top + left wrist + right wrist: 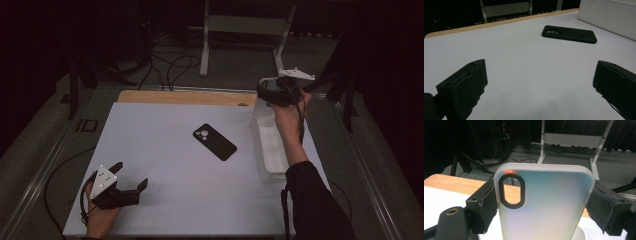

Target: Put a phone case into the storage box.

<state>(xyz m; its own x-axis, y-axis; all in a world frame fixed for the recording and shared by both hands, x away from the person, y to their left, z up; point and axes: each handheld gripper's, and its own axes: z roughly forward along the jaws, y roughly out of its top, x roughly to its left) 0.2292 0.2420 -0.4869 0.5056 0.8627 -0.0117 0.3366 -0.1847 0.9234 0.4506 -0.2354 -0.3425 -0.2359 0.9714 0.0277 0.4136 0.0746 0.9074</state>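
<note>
Step now: it looks like the right claw (544, 205) has lifted a phone case (544, 205) up out of the white tray (265, 150) at the right side of the tabletop (165, 165).
Right claw: closed on the phone case, one black jaw on each long side, holding it upright near the far end of the tray.
Left claw: wide open with nothing in it, sitting low over the near left part of the tabletop (131, 179).
Phone: a black phone (214, 141) lies flat in the middle of the tabletop, back side up, with its round camera holes showing.
Phone case: see-through and milky, smooth, with round corners and a black ring around a long camera hole.
Tray: white, long, with low walls. It is too dim to tell if anything else is inside.
Tabletop: flat and pale, smooth, with a wooden strip (185, 96) along the far edge.
Next move, my guess: bring the case over to the phone and line up the camera hole with the phone's cameras.
What it calls for: the left claw may need to hold the phone steady, since a slick phone can slide on a smooth top.
</note>
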